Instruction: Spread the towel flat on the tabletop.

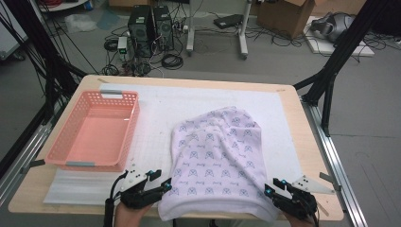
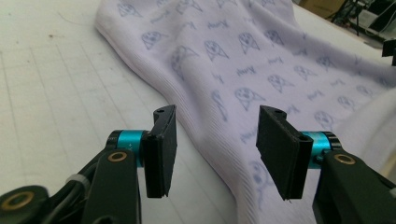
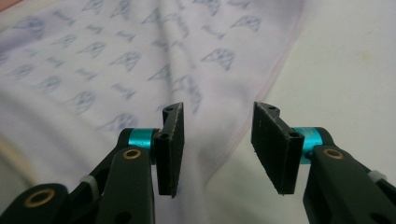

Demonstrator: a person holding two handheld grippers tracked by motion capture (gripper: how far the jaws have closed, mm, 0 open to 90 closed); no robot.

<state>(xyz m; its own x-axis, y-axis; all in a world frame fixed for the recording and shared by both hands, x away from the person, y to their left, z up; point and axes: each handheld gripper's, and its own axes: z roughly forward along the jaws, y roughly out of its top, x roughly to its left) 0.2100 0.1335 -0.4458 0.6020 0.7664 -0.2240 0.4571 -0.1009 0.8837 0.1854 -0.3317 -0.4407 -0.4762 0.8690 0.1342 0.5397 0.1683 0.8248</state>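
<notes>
The near hem of the patterned cloth [image 1: 215, 156] hung over the front edge of the surface [image 1: 302, 118], its lowest part cut off by the high view's bottom border. Both hands were cropped there too, leaving little beyond the left gripper [image 1: 158, 182] and right gripper [image 1: 276, 187]. In the right gripper view, the cloth's [image 3: 116, 70] printed motifs were blurred past reading. Cartons on the floor [image 1: 283, 47] were cut by the top border.

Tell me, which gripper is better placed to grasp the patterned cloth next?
Neither clearly. The left gripper and the right gripper are both open over side edges of the cloth.
</notes>
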